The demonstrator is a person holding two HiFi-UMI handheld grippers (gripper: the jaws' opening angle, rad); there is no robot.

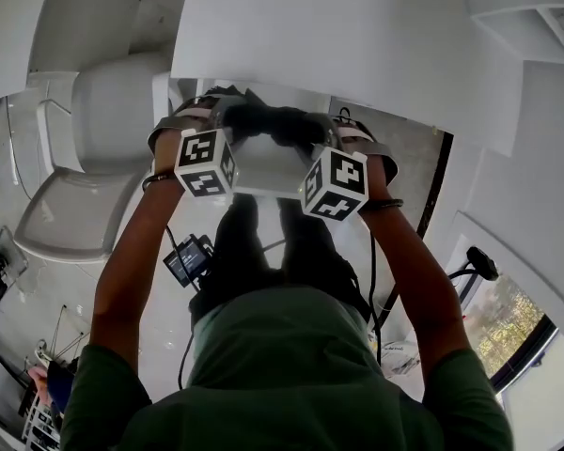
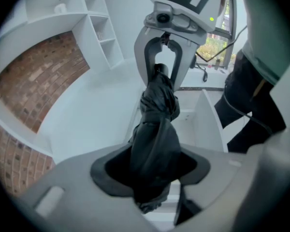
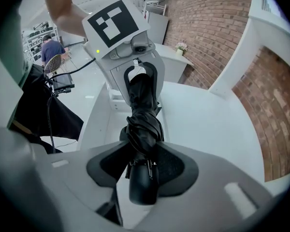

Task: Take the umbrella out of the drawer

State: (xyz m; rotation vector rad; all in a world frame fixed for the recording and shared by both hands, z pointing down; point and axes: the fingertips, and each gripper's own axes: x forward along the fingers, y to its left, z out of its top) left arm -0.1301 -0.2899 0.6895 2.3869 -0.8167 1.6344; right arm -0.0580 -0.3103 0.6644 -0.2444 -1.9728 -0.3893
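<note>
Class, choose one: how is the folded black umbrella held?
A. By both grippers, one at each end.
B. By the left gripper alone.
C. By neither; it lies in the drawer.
A: the left gripper is shut on the umbrella at its fabric end, and the right gripper at its handle end.

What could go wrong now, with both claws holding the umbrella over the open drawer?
1. The left claw grips only soft folded fabric of the umbrella, so that end might slide out.
2. The right claw bites right beside the handle; if the hands drift apart, the umbrella may stretch or slip.
3. If either grip fails, it would likely drop back into the drawer.
</note>
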